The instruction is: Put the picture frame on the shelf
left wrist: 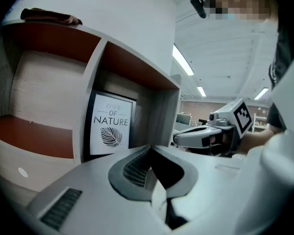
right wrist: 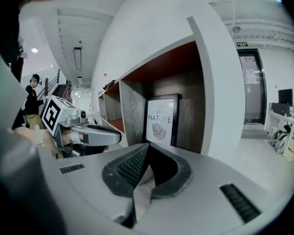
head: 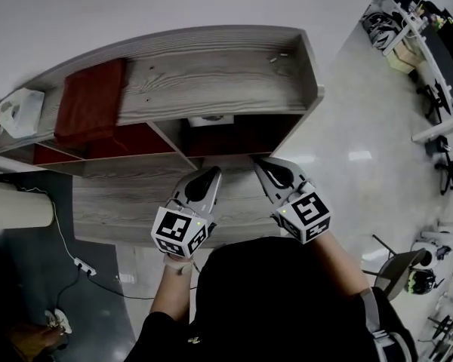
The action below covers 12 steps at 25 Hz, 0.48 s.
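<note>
- Shelf (head: 211, 78): grey wood boards, with compartments lined in red-brown.
- Frame (left wrist: 111, 124): stands upright in the shelf's right-end compartment, against its back wall. Its dark border surrounds a white print with the words "OF NATURE" and a leaf, facing outward.
- Left hand-held gripper (left wrist: 149, 149): jaws pressed together with nothing between them. It is held in front of the shelf, apart from the frame and pointing toward it.
- Right hand-held gripper (right wrist: 147, 147): jaws likewise pressed together and empty. It sits in front of the shelf's right end, beside the left one and clear of the frame.
- Cloth (head: 90, 100): dark red, lying on the shelf's top board toward its left end.
</note>
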{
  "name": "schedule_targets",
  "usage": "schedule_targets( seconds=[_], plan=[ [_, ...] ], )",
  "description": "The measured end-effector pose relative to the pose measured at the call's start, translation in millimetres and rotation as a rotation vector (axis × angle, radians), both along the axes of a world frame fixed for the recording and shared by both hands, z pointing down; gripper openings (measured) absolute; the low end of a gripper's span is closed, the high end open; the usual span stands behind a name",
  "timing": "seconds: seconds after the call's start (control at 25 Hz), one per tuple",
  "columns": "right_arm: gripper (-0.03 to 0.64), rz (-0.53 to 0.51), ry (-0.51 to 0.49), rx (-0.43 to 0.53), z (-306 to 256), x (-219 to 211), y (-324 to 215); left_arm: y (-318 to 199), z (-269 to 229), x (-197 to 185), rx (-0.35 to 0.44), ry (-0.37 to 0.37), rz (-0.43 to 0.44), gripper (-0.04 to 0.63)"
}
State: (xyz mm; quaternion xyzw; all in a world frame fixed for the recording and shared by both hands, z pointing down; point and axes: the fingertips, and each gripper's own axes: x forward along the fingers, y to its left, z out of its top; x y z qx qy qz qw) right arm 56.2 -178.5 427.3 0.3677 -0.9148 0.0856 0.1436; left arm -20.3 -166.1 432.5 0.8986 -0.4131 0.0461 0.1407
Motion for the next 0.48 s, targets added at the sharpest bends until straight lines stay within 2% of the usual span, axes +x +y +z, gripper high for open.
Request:
schedule_targets(
  seconds=[0.28, 0.48],
  plan=[
    [-0.003, 0.075, -0.113, -0.010, -25, 34, 21, 28, -12, 17, 0.039, -0.009, 0.053, 0.009],
    [-0.003, 0.093, -0.127, 0.014, -24, 50, 35, 35, -15, 17, 0.042, 0.016, 0.038, 0.009]
  ],
)
